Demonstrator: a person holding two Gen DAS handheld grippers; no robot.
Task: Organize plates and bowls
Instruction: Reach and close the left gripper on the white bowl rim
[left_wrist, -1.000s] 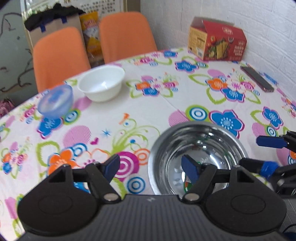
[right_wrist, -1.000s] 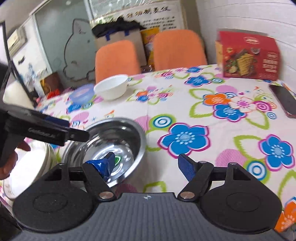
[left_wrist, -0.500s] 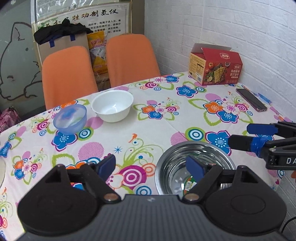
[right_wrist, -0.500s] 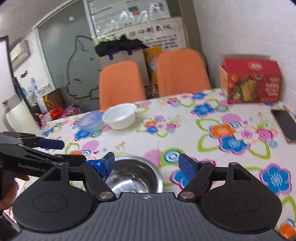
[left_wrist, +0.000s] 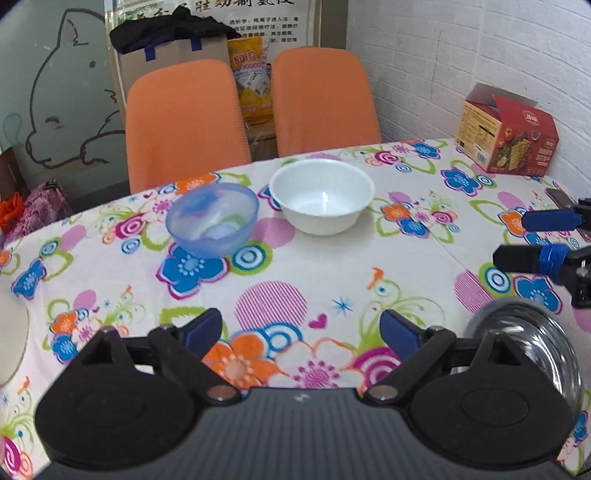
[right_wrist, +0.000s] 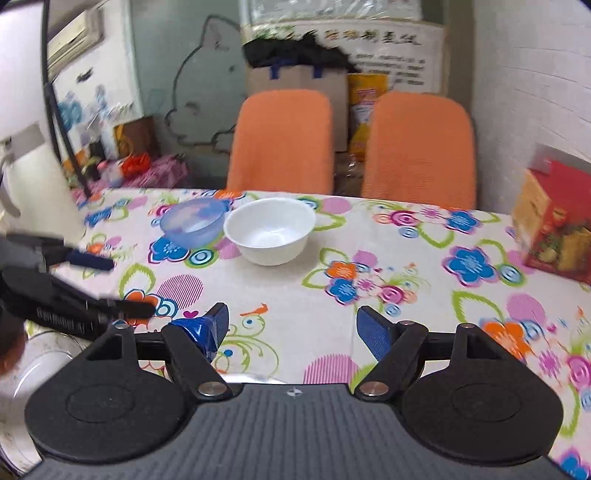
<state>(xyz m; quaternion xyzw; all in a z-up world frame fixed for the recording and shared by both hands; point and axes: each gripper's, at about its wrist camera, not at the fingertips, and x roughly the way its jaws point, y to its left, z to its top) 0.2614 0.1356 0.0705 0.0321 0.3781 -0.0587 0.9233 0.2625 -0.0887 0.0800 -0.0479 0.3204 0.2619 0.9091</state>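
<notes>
Floral tablecloth (left_wrist: 295, 273) carries a white bowl (left_wrist: 322, 201) just right of a blue bowl (left_wrist: 212, 219), both far from the grippers. Left gripper (left_wrist: 300, 330) and right gripper (right_wrist: 291, 328) are spread wide, holding nothing. Probably best: approach one bowl's rim level, pinching it squarely.

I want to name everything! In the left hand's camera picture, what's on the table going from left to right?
Blue bowl → white bowl → red box.

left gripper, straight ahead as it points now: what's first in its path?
Likely bare tablecloth first. Beyond it the left gripper, open, lines up roughly with the gap between the blue bowl and the white bowl; depth unclear.
</notes>
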